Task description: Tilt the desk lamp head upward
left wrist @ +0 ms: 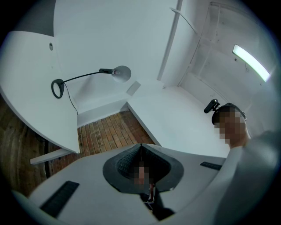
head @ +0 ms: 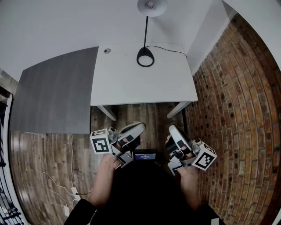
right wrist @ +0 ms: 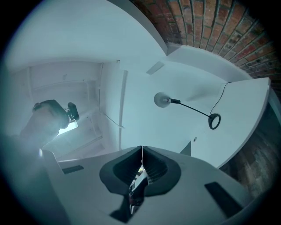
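With fingers closed and empty, the left gripper [head: 137, 128] and right gripper [head: 173, 131] sit far from the desk lamp [head: 145, 35] at twelve o'clock on the tabletop [head: 131, 81]; its light, slender-necked head [head: 151, 6] probably wants a gentle rim grip.

Gripper [right wrist: 142, 150] at 6 o'clock, jaws pressed together, nothing between. Lamp [right wrist: 163, 100] at 3 o'clock on white desk [right wrist: 241, 105]. Lamp's round end nearest centre, thin arm running right to ring base [right wrist: 210, 121]. Cord [right wrist: 222, 93] rising from base toward 2 o'clock. Brick wall [right wrist: 210, 26] at 1 o'clock. Person [right wrist: 46, 116] at 9 o'clock.
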`<state>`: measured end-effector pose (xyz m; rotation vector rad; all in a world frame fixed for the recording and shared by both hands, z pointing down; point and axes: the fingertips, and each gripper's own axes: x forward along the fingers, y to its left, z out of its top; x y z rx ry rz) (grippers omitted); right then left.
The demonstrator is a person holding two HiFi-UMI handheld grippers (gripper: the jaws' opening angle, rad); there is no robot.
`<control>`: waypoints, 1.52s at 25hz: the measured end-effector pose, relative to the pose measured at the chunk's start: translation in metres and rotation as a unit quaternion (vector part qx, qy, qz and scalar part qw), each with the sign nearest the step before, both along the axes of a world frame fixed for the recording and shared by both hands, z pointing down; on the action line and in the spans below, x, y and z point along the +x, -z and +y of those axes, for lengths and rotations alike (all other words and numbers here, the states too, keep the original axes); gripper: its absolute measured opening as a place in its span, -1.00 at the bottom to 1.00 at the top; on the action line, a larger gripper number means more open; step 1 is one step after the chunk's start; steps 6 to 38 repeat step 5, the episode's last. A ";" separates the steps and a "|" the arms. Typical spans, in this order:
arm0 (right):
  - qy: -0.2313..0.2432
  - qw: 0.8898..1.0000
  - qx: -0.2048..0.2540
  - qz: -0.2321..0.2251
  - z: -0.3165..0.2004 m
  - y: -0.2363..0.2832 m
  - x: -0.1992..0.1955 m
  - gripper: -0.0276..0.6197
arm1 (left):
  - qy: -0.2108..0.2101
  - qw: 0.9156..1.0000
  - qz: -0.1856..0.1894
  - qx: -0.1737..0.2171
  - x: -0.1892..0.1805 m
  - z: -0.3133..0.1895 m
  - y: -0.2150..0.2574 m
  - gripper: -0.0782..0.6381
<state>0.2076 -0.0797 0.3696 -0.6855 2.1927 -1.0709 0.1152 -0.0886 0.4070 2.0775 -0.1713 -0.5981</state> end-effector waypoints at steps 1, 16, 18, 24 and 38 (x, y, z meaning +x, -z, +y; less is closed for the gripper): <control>0.000 1.000 0.000 -0.001 0.000 0.000 0.001 -0.86 | 0.000 1.000 -0.001 0.000 0.001 0.000 0.000 -0.75; 0.002 1.000 0.002 -0.002 0.001 0.000 0.006 -0.86 | -0.002 1.000 -0.004 0.001 0.007 0.002 0.000 -0.75; 0.002 1.000 0.002 -0.002 0.001 0.000 0.006 -0.86 | -0.002 1.000 -0.004 0.001 0.007 0.002 0.000 -0.75; 0.002 1.000 0.002 -0.002 0.001 0.000 0.006 -0.86 | -0.002 1.000 -0.004 0.001 0.007 0.002 0.000 -0.75; 0.002 1.000 0.002 -0.002 0.001 0.000 0.006 -0.86 | -0.002 1.000 -0.004 0.001 0.007 0.002 0.000 -0.75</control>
